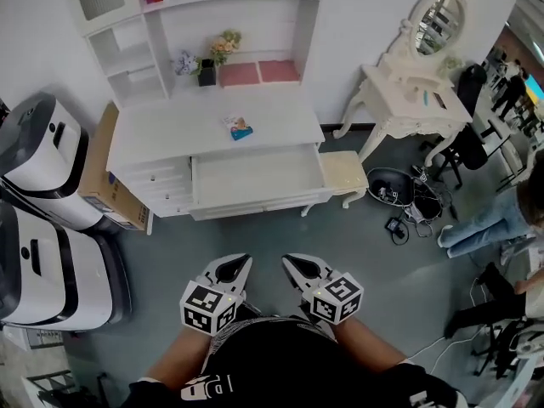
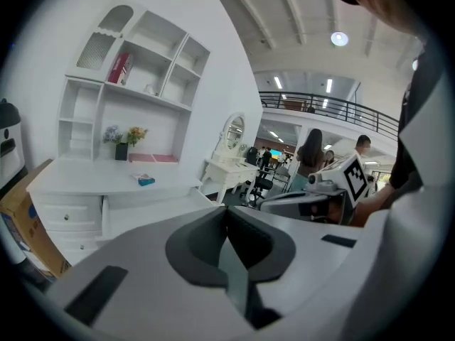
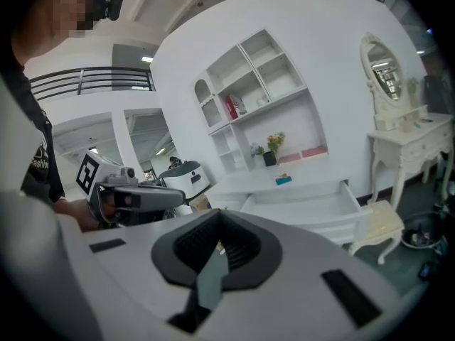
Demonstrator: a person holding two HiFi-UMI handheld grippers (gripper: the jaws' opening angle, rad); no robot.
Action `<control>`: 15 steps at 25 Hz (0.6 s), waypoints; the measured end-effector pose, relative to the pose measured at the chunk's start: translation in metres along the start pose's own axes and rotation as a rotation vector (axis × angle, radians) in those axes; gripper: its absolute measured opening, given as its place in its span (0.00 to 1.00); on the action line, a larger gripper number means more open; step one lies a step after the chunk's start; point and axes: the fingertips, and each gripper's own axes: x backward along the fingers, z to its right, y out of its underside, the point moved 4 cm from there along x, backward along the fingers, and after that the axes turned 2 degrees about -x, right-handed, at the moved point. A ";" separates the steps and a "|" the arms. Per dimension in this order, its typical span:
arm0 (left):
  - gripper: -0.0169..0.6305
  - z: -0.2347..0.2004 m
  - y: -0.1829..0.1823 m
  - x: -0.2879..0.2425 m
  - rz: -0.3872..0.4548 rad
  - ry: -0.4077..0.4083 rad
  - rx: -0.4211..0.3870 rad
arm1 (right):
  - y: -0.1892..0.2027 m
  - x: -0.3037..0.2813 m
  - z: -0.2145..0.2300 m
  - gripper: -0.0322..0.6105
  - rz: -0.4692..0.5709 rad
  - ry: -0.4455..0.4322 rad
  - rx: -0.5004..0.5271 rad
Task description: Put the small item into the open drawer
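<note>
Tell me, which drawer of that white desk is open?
The wide drawer: it juts out from the desk toward the person, while the small drawers stacked at its left sit flush and shut.

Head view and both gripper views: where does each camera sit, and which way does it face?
Head view: on the person's head, looking steeply down at the white desk, its open drawer and the floor; shows forearms, left tongs and right tongs.
Left gripper view: on the left tongs, looking along their shut jaws toward the desk; right tongs show at right.
Right gripper view: on the right tongs, along shut jaws toward the desk; left tongs at left.
Shared: all three show the small item on the desk.
</note>
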 end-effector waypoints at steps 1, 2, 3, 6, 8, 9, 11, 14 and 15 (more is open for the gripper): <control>0.05 -0.012 -0.010 -0.006 0.014 0.002 -0.003 | -0.007 -0.009 0.005 0.06 -0.004 0.008 0.005; 0.05 -0.026 -0.021 -0.012 0.028 0.001 -0.004 | -0.016 -0.019 0.009 0.06 -0.007 0.014 0.011; 0.05 -0.040 -0.031 -0.018 0.039 -0.001 -0.004 | -0.024 -0.031 0.013 0.06 -0.010 0.019 0.016; 0.05 -0.082 -0.057 -0.032 0.054 -0.001 -0.001 | -0.053 -0.068 0.021 0.06 -0.004 0.025 0.032; 0.05 -0.107 -0.074 -0.041 0.055 0.010 -0.012 | -0.076 -0.093 0.026 0.06 0.014 0.033 0.043; 0.05 -0.118 -0.081 -0.043 0.052 0.018 -0.018 | -0.086 -0.105 0.028 0.06 0.021 0.038 0.045; 0.05 -0.141 -0.092 -0.046 0.046 0.032 -0.028 | -0.100 -0.128 0.029 0.06 0.027 0.049 0.044; 0.05 -0.179 -0.105 -0.051 0.045 0.039 -0.044 | -0.114 -0.157 0.035 0.06 0.023 0.072 0.041; 0.05 -0.191 -0.108 -0.054 0.044 0.037 -0.043 | -0.116 -0.166 0.038 0.06 0.021 0.081 0.039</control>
